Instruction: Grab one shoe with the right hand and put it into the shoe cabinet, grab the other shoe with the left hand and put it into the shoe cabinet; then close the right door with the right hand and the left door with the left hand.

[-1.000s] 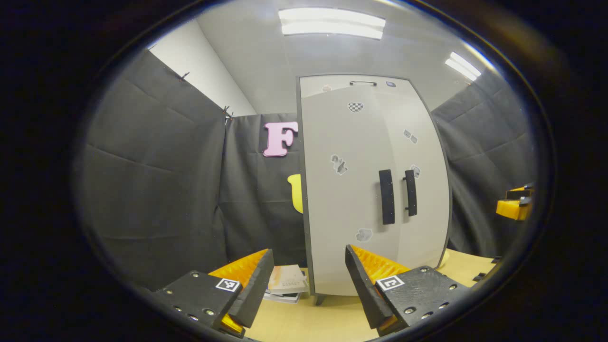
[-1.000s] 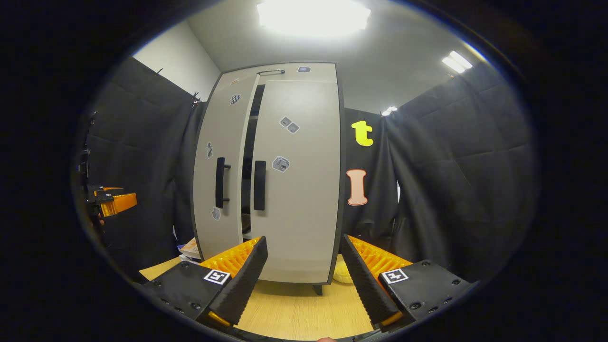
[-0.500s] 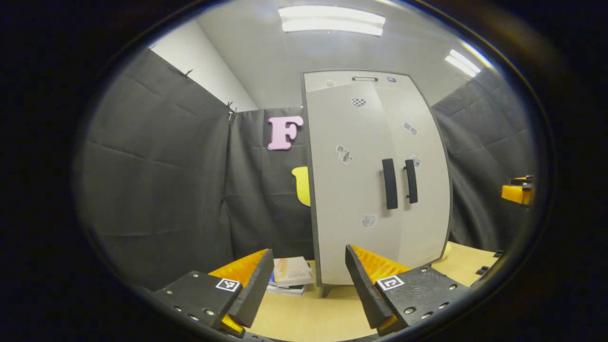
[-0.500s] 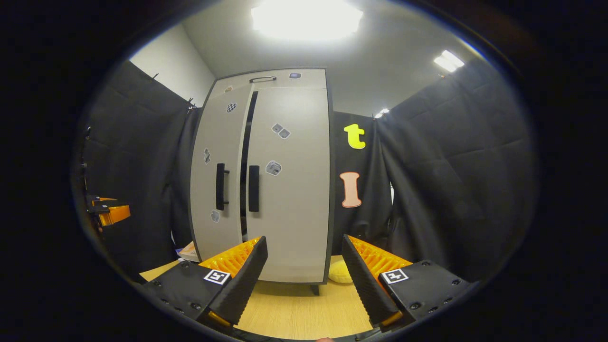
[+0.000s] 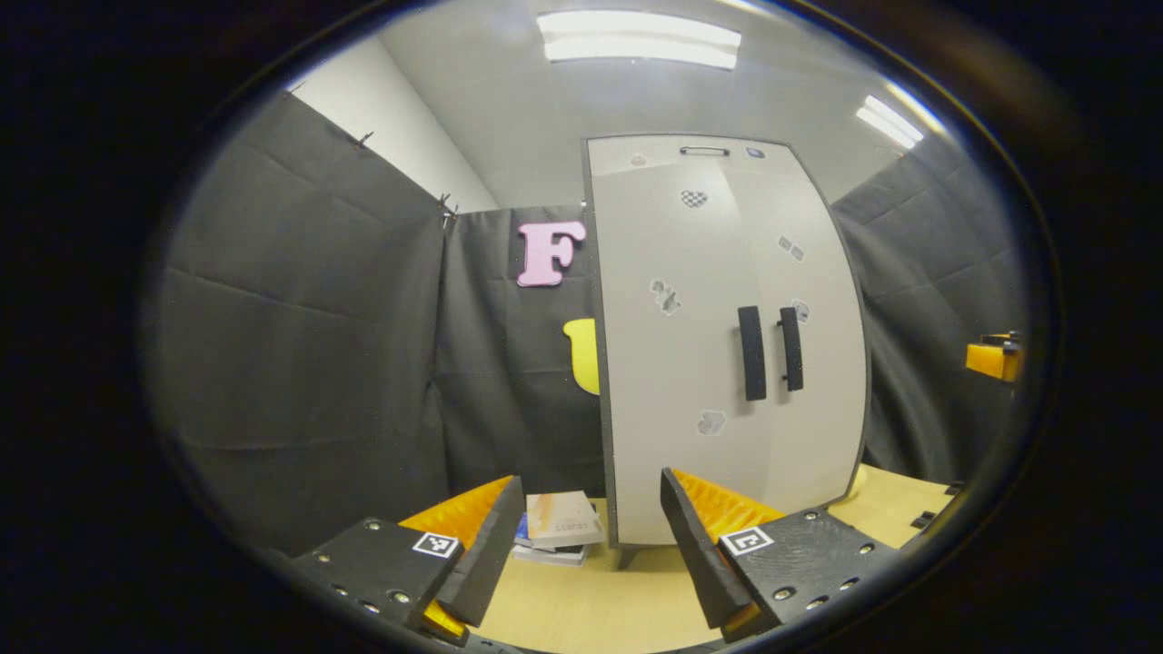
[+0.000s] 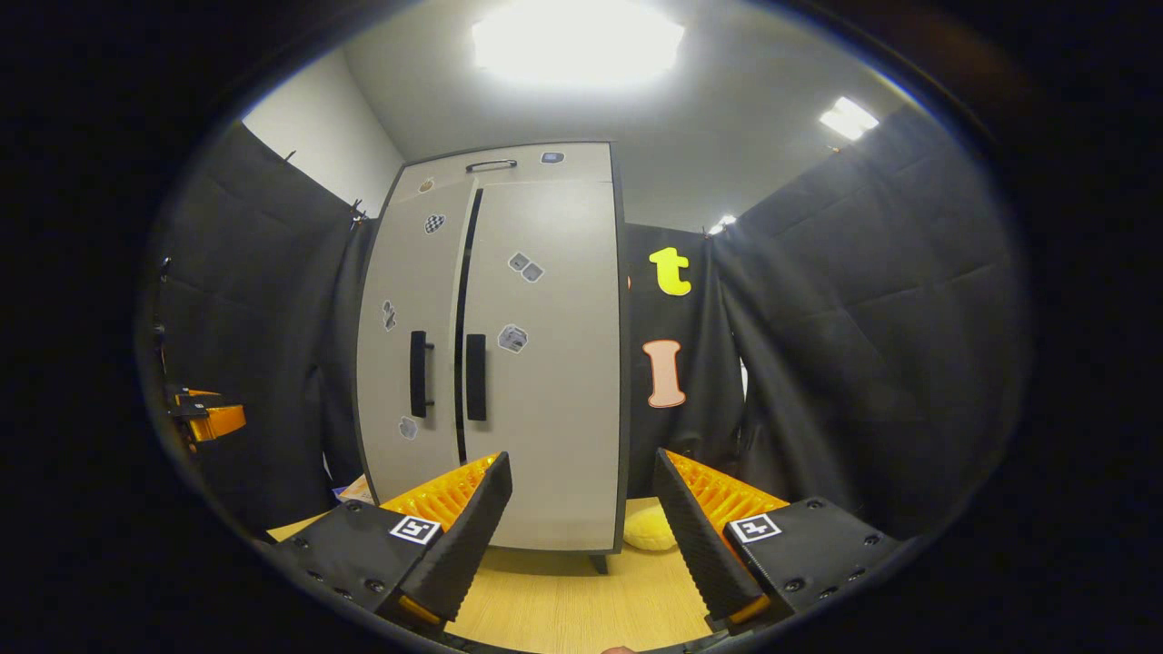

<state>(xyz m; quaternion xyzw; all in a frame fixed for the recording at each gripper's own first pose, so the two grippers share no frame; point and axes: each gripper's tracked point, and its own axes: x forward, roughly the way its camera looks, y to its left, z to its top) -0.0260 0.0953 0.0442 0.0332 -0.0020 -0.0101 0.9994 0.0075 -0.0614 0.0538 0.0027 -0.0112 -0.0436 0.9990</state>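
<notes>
Against the back cloth of the booth stands the shoe cabinet (image 6: 495, 363), tall and pale, on the wooden desk (image 6: 563, 609). Its right door (image 6: 545, 363) and left door (image 6: 409, 354) both look pushed to, with a thin dark seam between them in the right gripper view; in the left gripper view the two doors read as flush. No shoe lies on the desk that I can see, so I judge both are already inside and the doors done, or nearly; at most the left door may want a last nudge, and I cannot tell that for sure.

The two dark handles (image 5: 769, 351) sit side by side at mid height.

The left gripper view alone gives me a small stack of books (image 5: 556, 527) at the cabinet's left foot. The right gripper view alone gives a yellow round thing (image 6: 647, 529) by the right foot.

The left gripper (image 5: 589, 536) has its fingers spread wide, holding nothing, well back from the cabinet. The right gripper (image 6: 581, 536) is likewise spread and empty, also standing off from the doors.
</notes>
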